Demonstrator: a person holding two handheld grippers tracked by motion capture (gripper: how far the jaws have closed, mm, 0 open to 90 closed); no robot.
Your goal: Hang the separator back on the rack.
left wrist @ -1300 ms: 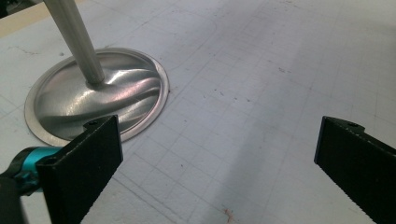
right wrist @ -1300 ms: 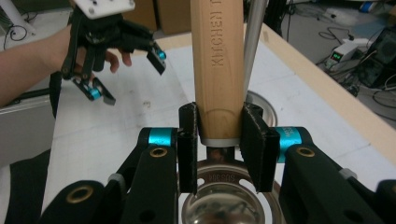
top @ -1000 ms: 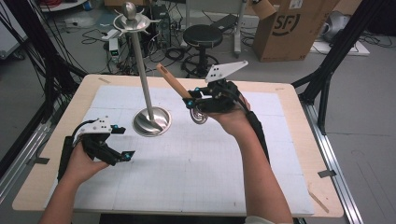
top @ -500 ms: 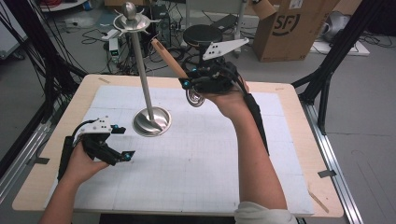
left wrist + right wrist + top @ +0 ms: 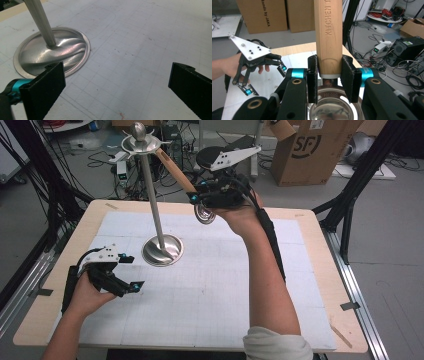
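A steel stand rises from a round base (image 5: 162, 251) (image 5: 67, 52) on the white mat, its pole (image 5: 150, 195) (image 5: 41, 22) ending in a disc and knob (image 5: 139, 140). My right gripper (image 5: 197, 198) (image 5: 329, 77) is shut on the wooden handle (image 5: 175, 170) (image 5: 328, 32) of a small metal ladle, held high beside the pole. The handle's far end nearly reaches the disc, and the bowl (image 5: 205, 214) (image 5: 334, 110) hangs below the jaws. My left gripper (image 5: 132, 272) (image 5: 116, 90) (image 5: 265, 79) rests low on the mat, left of the base, open and holding nothing.
The wooden table (image 5: 320, 245) carries the white gridded mat (image 5: 200, 290). Black frame posts (image 5: 350, 210) stand at its sides. Behind it, on the floor, are cardboard boxes (image 5: 315, 150), a stool (image 5: 210, 155) and tangled cables (image 5: 100, 155).
My right hand has lifted the ladle higher and carried it back, swinging the handle's tip up close to the stand's top. The left gripper has stayed put.
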